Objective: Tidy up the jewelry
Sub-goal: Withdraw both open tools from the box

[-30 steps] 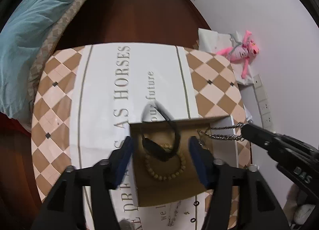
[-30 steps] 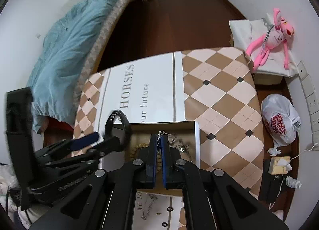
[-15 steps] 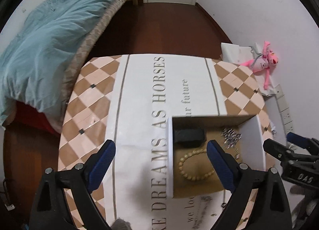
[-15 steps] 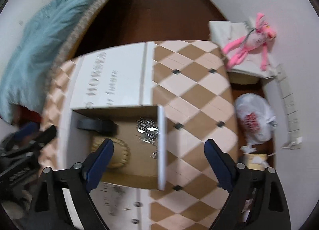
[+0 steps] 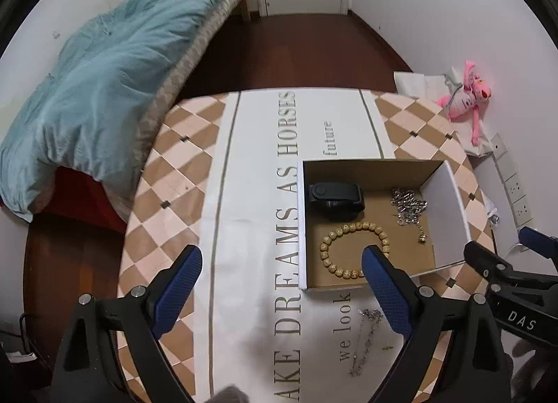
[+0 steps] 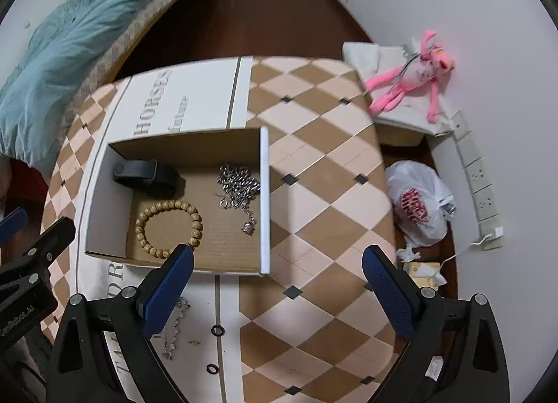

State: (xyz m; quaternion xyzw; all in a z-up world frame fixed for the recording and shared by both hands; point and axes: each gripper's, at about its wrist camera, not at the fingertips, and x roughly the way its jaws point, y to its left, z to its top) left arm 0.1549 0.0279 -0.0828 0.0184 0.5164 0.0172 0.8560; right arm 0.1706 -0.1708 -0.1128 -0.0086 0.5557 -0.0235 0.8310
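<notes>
- Left gripper (image 5: 281,265): jaws wide apart, holding nothing; it hangs above the table (image 5: 195,172), over the near left corner of the box (image 5: 301,228).
- Right gripper (image 6: 277,263): jaws wide apart, holding nothing; it hangs above the near right corner of the box (image 6: 265,200).
- Box: open cardboard tray with white outer walls, resting on the white lettered strip at the table's middle.
- Black band (image 5: 334,195): inside the box, at the far left corner, against the far wall.
- Bead bracelet (image 5: 354,249): flat on the box floor, near the near left corner, just in front of the band.
- Silver chain (image 5: 408,206): heaped toward the right wall of the box, with a small pendant trailing toward the near side.
- Thin chain (image 5: 366,340): on the table outside the box, near the near edge.
- Two small black rings (image 6: 217,330): on the table near the thin chain (image 6: 174,326), apart from each other.
- Pink toy (image 6: 415,75): on a white cushion beyond the table's far right corner.
</notes>
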